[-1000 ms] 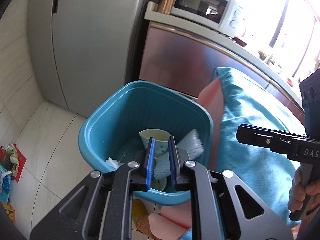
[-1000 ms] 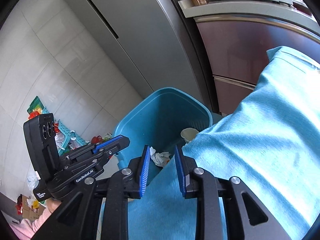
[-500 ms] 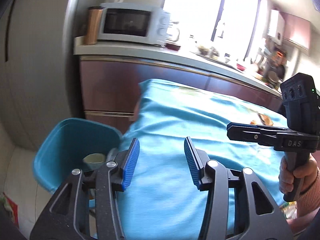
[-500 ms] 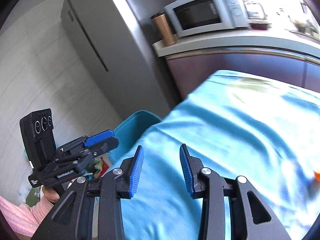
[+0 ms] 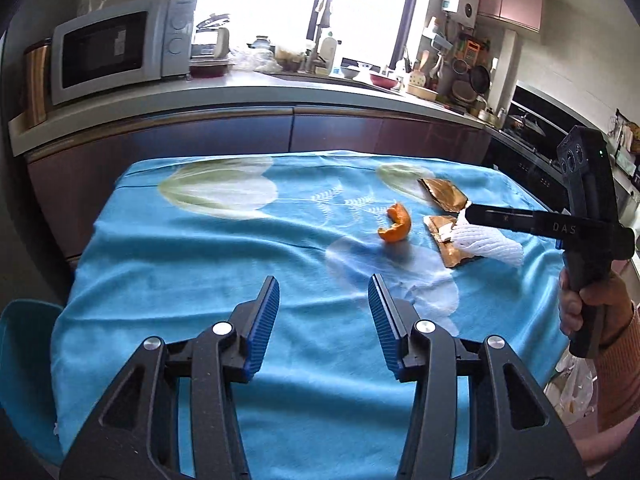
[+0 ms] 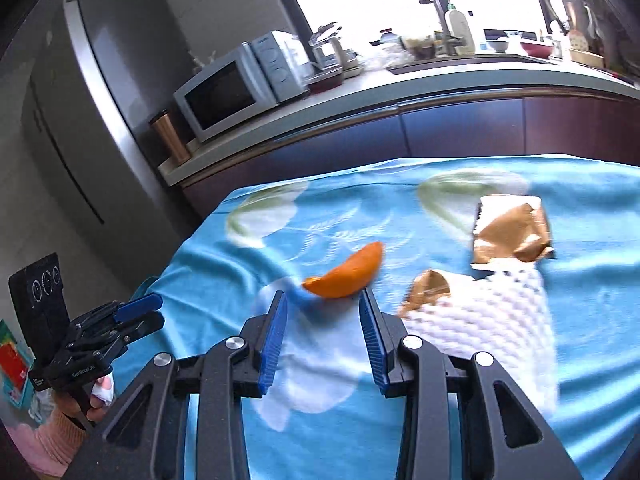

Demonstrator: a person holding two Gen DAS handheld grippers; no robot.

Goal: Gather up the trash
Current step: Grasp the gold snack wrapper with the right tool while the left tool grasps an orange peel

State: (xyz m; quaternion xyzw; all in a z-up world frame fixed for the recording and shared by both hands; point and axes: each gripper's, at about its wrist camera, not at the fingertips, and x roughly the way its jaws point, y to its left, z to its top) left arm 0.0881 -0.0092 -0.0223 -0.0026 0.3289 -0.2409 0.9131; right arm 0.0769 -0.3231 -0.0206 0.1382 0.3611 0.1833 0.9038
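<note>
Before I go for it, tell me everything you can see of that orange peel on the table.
The orange peel is one curved, crescent-shaped piece, bright orange outside with a paler inner side and a ragged edge. It lies loose on the blue cloth, curling up off it. It sits apart from the gold wrappers and the white foam net to its right. Nothing else touches it. The right gripper hangs just short of it, jaws apart and empty.

Orange peel (image 5: 394,225) on the cloth-covered worktop (image 5: 200,272) toward its far right corner, foam net (image 5: 490,245) to the peel's right overlapping a wrapper (image 5: 442,227), second wrapper (image 5: 442,195) behind them nearer the far edge, bin (image 5: 24,360) beside the worktop's left edge, kitchen counter (image 5: 240,94) behind the far edge.
</note>
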